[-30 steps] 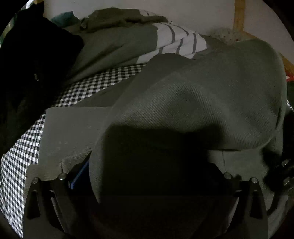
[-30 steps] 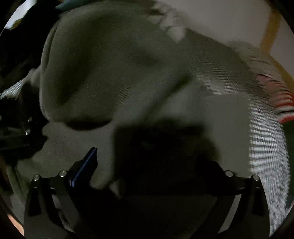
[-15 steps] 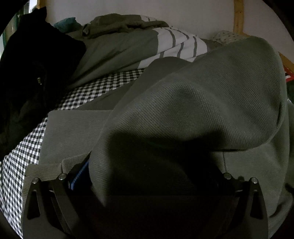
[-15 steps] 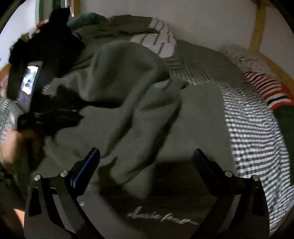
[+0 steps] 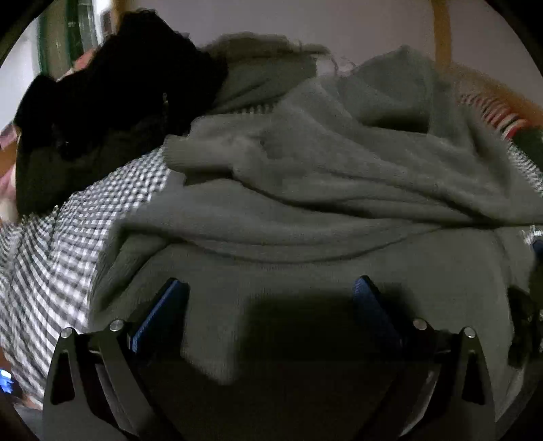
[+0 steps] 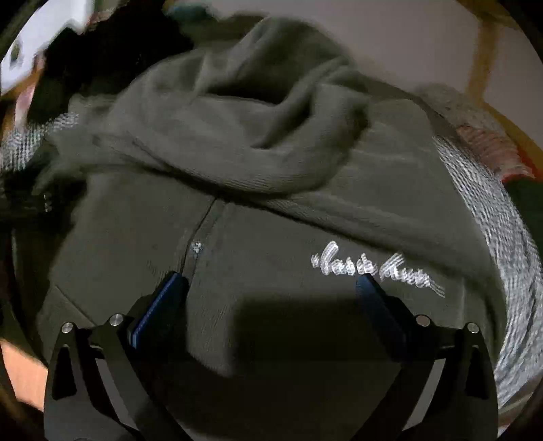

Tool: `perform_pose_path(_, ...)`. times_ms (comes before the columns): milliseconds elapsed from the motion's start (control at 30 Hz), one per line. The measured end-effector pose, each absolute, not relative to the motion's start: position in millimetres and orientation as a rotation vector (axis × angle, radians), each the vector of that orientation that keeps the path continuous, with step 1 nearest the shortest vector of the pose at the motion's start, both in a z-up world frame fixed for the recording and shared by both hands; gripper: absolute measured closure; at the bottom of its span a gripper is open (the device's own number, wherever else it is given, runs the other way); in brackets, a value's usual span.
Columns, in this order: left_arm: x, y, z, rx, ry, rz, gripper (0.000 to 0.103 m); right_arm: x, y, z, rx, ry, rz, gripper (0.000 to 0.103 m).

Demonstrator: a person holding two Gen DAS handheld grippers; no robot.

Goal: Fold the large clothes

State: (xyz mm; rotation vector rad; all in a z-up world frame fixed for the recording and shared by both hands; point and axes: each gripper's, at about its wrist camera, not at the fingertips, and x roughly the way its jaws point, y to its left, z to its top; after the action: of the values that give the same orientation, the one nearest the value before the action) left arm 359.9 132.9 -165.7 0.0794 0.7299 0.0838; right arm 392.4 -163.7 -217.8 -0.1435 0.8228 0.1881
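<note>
Bed: one, covered by a black-and-white checked sheet (image 5: 68, 257); it carries everything listed below.
Green hoodie (image 6: 271, 237): one, the task's thing; lies front up on the bed, right in front of both cameras, its body fairly flat, script lettering (image 6: 376, 269) legible on the chest.
Bunched part: one thick roll of the same green cloth (image 5: 339, 163) lies heaped across the upper body of the hoodie; whether it is hood or sleeve cannot be told.
Other clothes: one black garment (image 5: 112, 112) piled at the far left; one red-and-white striped piece (image 5: 492, 115) at the far right edge; more cloth behind, too blurred to count.
Wooden post: one, upright against the pale wall (image 5: 441, 30).
Left gripper (image 5: 271, 295): one; fingers spread wide, nothing between them, poised just above the lower body of the hoodie.
Right gripper (image 6: 271, 291): one; likewise spread and empty, poised near the zip line (image 6: 200, 234) and the lettering.
Zip pull: one, small and pale, on the centre seam (image 6: 197, 246).
Progress: early, by my judgement. The garment is laid out and partly flattened, but no clean fold shows.
Left to do: the heaped roll probably needs spreading or tucking, then sides and length folded in.
Caution: both views are blurred by motion, so edges and hems are uncertain.
</note>
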Motion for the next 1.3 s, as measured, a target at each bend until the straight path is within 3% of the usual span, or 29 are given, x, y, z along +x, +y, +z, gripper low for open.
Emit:
perform_pose_path(433, 290.7, 134.1, -186.1, 0.066, 0.641, 0.119, 0.005, 302.4, -186.8, -271.9, -0.081, 0.889, 0.185, 0.003)
perform_pose_path(633, 244.6, 126.7, -229.6, 0.113, 0.679, 0.206, 0.005, 267.7, -194.2, -289.7, -0.059, 0.815, 0.203, 0.003)
perform_pose_path(800, 208.8, 118.2, -243.4, 0.185, 0.627, 0.258, 0.005, 245.4, -196.8, -301.6, -0.123, 0.766, 0.239, 0.003)
perform_pose_path(1000, 177.5, 126.0, -250.3, 0.080, 0.649, 0.282, 0.005, 196.8, -188.3, -336.7, -0.449, 0.833, 0.254, 0.003)
perform_pose_path(1133, 155.1, 133.5, -256.0, -0.027, 0.645, 0.275, 0.005, 184.7, -198.9, -321.9, -0.405, 0.778, 0.276, 0.003)
perform_pose_path(1300, 138.4, 134.6, -314.6, -0.072, 0.982, 0.161, 0.005, 186.7, -231.1, -314.8, -0.192, 0.818, 0.261, 0.003)
